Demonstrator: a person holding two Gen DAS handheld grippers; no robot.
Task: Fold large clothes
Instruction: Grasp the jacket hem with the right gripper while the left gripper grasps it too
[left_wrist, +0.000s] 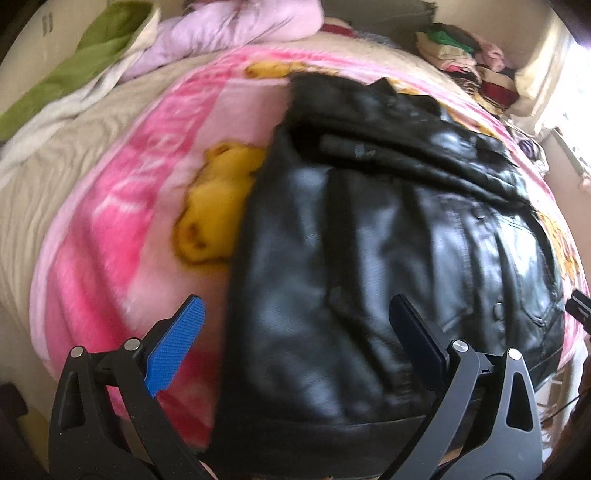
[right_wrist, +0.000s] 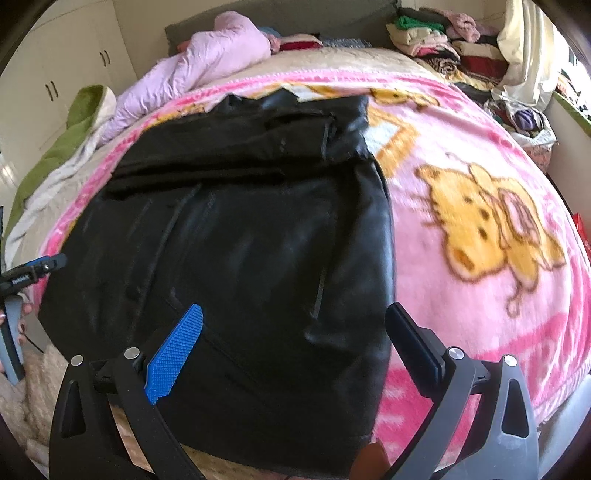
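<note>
jacket: black glossy leather jacket (left_wrist: 369, 258) lies on pink cartoon-print fleece blanket (left_wrist: 122, 221) | grippers: left gripper (left_wrist: 295, 339) and right gripper (right_wrist: 291, 343) both spread, empty | handling: we judge it heavy, stiff, slick; pinch hem at 6 o'clock

Left hand-held gripper (left_wrist: 297, 314): black arms, silver pivot screws, one ribbed blue pad, one dark pad.
Right hand-held gripper (right_wrist: 295, 323): same black arms, blue ribbed pad, silver screws.

My left tool (left_wrist: 295, 325): blue textured pad, black frame. Leather jacket (left_wrist: 388, 258): glossy black. Blanket (right_wrist: 461, 155): pink stripes, yellow cartoon bears. Quilt (right_wrist: 207, 62): pale lilac. Towel (left_wrist: 74, 74): green, cream edge.
</note>
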